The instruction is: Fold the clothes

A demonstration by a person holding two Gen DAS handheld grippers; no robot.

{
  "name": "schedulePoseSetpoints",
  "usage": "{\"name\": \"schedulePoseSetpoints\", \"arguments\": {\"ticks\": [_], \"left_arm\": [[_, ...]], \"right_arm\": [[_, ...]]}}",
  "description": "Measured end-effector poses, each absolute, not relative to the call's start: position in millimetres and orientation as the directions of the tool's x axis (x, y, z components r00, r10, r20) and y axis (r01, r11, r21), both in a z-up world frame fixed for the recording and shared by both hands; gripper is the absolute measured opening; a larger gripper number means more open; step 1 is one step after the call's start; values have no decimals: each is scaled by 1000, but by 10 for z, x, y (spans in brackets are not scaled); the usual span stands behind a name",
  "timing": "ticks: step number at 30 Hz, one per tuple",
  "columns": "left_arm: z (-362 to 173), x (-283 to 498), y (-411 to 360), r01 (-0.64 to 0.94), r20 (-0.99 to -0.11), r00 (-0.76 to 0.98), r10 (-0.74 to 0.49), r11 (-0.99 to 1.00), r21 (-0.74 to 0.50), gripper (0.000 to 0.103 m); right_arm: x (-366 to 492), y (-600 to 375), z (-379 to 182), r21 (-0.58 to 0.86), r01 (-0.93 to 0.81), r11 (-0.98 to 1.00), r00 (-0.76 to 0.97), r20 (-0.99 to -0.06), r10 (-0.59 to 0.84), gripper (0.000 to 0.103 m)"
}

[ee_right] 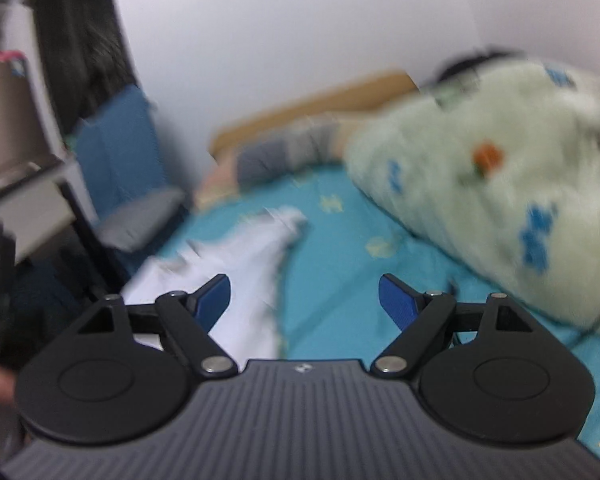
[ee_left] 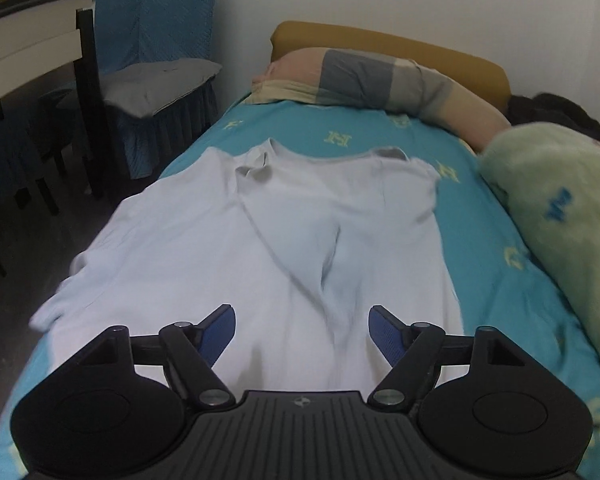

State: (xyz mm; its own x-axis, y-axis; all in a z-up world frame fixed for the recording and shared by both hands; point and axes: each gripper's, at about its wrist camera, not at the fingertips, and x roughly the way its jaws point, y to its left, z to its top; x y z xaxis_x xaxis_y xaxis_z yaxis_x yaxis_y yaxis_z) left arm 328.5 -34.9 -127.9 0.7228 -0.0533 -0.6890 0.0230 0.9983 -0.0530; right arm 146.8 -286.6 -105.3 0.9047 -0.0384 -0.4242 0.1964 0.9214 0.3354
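Pale blue-white cotton, the shirt (ee_left: 260, 240) lies spread flat on the bed's turquoise sheet (ee_left: 480, 216), filling the middle of the left wrist view, its neckline toward the upper centre and one sleeve trailing off the bed's edge at the lower left. A long crease runs diagonally down its middle. In the blurred right wrist view the same garment shows as a white strip at the lower left centre.

The left tool (ee_left: 302, 332) hangs over the shirt's near hem with its blue pads spread apart; nothing sits between them but the cloth lying below. The right tool (ee_right: 304, 300) is likewise spread wide, empty, above the sheet just right of the shirt's edge.

Beyond the shirt, at the upper centre of the left view, a striped pillow (ee_left: 372, 80) rests against a mustard headboard (ee_left: 400, 46). A fluffy green blanket (ee_left: 552, 208) with blue marks is bunched along the right side of the bed. At the upper left stands a chair (ee_left: 156, 76) with a grey cushion and blue cover.
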Motion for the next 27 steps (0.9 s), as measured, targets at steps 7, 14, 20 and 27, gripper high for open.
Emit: {"name": "schedulePoseSetpoints", "arguments": {"ticks": [7,14,20,27], "left_arm": [[-1862,3947,-259,-56,-660,751,23,998,-29,32],[-1495,3978,261,-107,-520,854,-19,972,-211,4],[-1637,3962,429,-120,-651,759,23,987,-105,28],[-996,2842,245,-44,-665,747,-11,997,-65,86]], "right_arm": [[1777,-2901,-1403,389,235,891,868,-496,-12,83],[1883,-2721,-1530,383,196,903,855,-518,35,83],[1853,-2687,-1472,361,177,916,861,-507,34,83],[1813,-2598,-1361,342,116,932,876,-478,67,83]]}}
